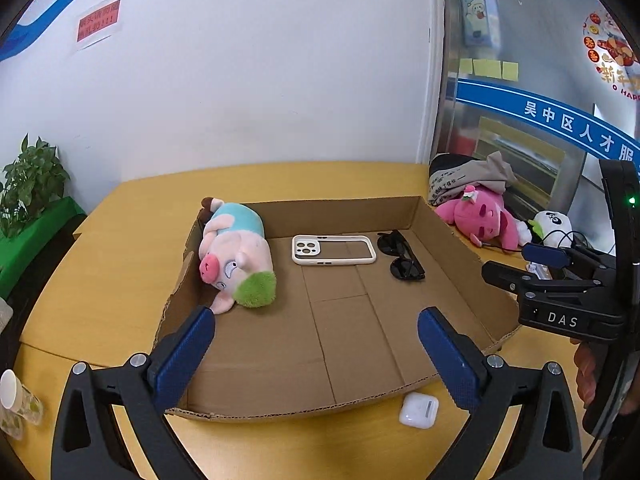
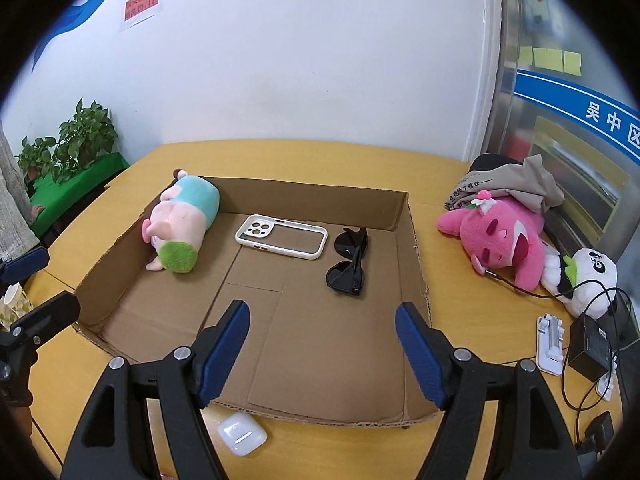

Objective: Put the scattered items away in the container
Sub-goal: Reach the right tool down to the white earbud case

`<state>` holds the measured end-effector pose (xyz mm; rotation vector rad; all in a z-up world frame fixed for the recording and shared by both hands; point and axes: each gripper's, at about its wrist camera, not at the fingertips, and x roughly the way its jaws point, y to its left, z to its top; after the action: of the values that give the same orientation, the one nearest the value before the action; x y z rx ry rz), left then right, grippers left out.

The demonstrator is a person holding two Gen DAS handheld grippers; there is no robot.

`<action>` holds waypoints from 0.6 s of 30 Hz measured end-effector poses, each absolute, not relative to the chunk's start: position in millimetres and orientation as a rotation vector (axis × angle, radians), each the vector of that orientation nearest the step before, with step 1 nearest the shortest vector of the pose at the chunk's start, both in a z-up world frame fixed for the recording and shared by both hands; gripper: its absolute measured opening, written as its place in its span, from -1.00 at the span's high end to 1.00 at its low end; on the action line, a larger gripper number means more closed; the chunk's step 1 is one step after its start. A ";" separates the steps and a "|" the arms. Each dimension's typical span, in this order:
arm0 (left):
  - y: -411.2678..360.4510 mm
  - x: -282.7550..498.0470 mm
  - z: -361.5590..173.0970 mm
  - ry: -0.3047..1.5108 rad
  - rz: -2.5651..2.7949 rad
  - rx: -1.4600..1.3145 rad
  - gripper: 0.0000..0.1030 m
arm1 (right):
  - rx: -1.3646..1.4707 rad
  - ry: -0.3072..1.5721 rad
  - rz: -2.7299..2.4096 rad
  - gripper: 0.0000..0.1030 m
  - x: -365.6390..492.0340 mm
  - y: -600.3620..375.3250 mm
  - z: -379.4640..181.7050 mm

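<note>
In the right wrist view, the black-framed left gripper point(image 2: 30, 280) is cut off by the picture's left edge, so its jaw spacing cannot be read there. The pink plush rabbit point(image 2: 496, 240) is partly hidden under a grey folded cloth point(image 2: 516, 184), and the red paper notice point(image 2: 142, 8) on the wall is too blurred to read. In the left wrist view, the white paper cup point(image 1: 10, 392) is cut off at the left edge.
</note>
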<state>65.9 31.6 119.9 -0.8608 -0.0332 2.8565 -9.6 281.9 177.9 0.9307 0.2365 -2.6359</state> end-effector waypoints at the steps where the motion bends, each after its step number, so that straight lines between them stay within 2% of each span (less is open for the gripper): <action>1: 31.1 66.0 119.9 -0.043 2.852 -0.862 -0.99 | 0.930 0.238 -2.637 -0.46 -8.2 281.8 178.0; 18: 38.6 67.1 107.3 -0.056 2.792 -0.908 -0.99 | 0.953 0.236 -2.631 -0.46 -5.0 286.0 170.7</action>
<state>67.1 38.6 107.3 -0.9081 -0.0556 2.7921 -5.0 286.0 170.7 0.9531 0.2362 -2.6310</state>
